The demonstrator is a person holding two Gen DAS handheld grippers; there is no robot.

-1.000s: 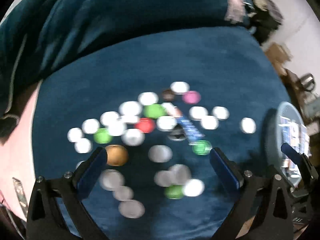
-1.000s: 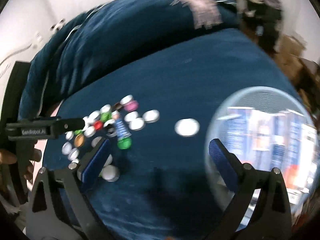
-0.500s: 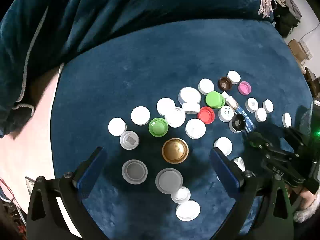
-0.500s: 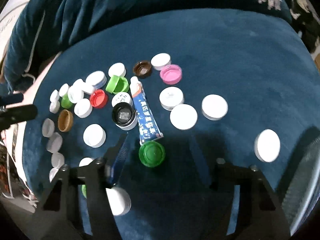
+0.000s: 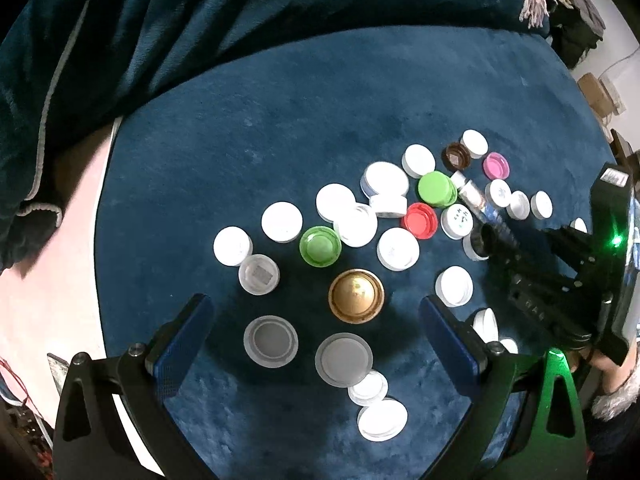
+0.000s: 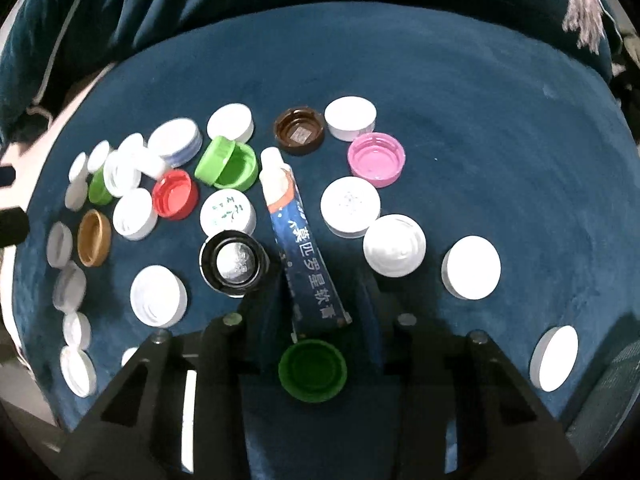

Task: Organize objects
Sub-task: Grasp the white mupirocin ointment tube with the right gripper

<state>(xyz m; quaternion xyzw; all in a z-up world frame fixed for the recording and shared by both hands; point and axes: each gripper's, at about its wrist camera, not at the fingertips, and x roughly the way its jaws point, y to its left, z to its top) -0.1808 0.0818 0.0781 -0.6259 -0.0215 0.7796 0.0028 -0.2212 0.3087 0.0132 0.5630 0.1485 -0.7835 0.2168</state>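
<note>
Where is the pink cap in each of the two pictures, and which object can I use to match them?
Left wrist view: the pink cap lies upper right, at the far edge of the pile, right of the brown cap.
Right wrist view: the pink cap lies above centre, open side up, right of the brown cap.
Shared landmark: the blue tube, also at.

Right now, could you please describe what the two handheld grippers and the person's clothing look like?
The left gripper has a black frame of triangular cut-outs, silver bolts and blue finger pads. The right gripper has the same black frame; in the left view its body carries green indicator lights. A fluffy pale cuff shows at the person's wrist.
</note>
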